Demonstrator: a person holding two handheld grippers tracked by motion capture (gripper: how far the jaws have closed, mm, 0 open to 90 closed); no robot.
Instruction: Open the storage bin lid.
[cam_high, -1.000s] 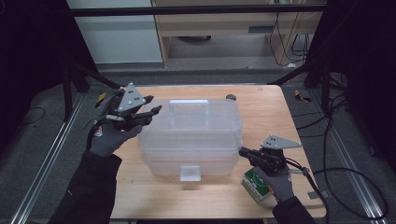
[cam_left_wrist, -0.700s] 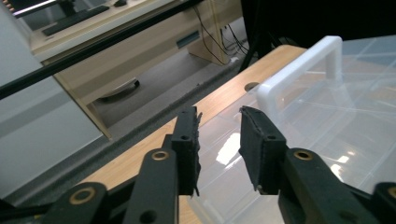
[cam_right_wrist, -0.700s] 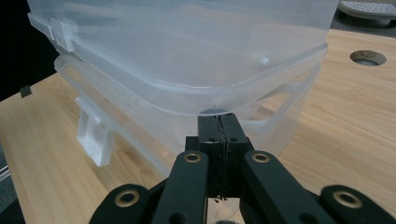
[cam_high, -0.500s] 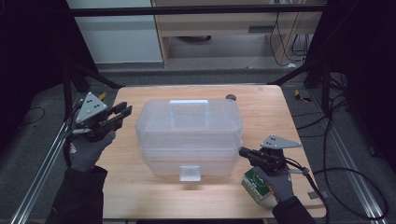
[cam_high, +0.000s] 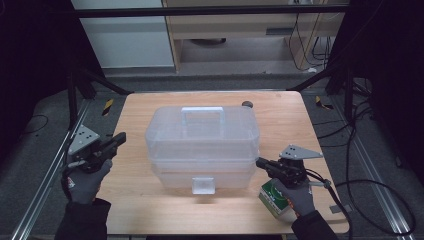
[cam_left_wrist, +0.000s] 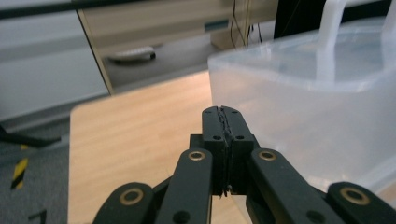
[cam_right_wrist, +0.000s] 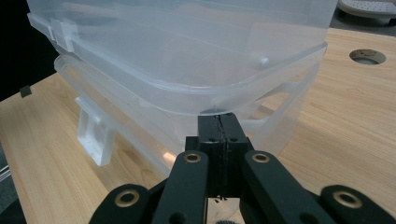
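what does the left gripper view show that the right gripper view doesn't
Left gripper view: the box's handle rising from the lid, and a cabinet beyond the table's far edge.

Right gripper view: the front latch of the box hanging down unfastened, the lid's rim above the base, and a round hole in the tabletop.

Both: the clear plastic box on the wooden table, with that view's own gripper shut and empty in front.

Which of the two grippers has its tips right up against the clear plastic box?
The right gripper: its shut jaws meet the clear plastic box at the lid's rim, whereas the left gripper stays apart beside the box.
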